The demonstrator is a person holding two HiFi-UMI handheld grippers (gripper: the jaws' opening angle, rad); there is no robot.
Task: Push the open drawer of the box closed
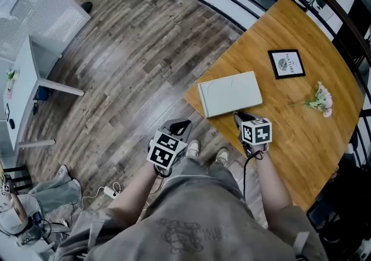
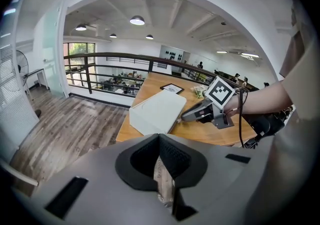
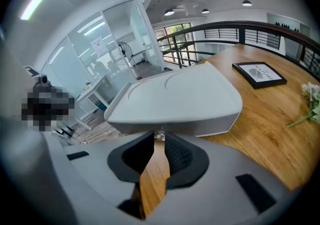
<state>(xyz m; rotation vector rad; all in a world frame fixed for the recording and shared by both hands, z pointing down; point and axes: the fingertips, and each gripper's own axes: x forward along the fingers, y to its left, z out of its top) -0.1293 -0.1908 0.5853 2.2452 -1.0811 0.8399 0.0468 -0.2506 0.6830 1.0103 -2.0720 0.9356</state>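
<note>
As the right gripper (image 1: 238, 116), jaws narrow, meets the knob (image 3: 159, 137) of the box (image 1: 229, 93) at the desk (image 1: 301, 135) edge, bare desk lies beyond the box. The left gripper (image 1: 181, 125) has its jaws together.

Overhead, the box (image 1: 230, 93) hides its drawer front (image 3: 200, 124) from the head view; a blurred knob (image 3: 160, 136) sits at the right tongs (image 3: 159, 133), perhaps pinched.

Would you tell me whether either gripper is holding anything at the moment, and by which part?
The right gripper seems to pinch the small drawer knob of the white box at its jaw tips. The left gripper is shut on nothing.
</note>
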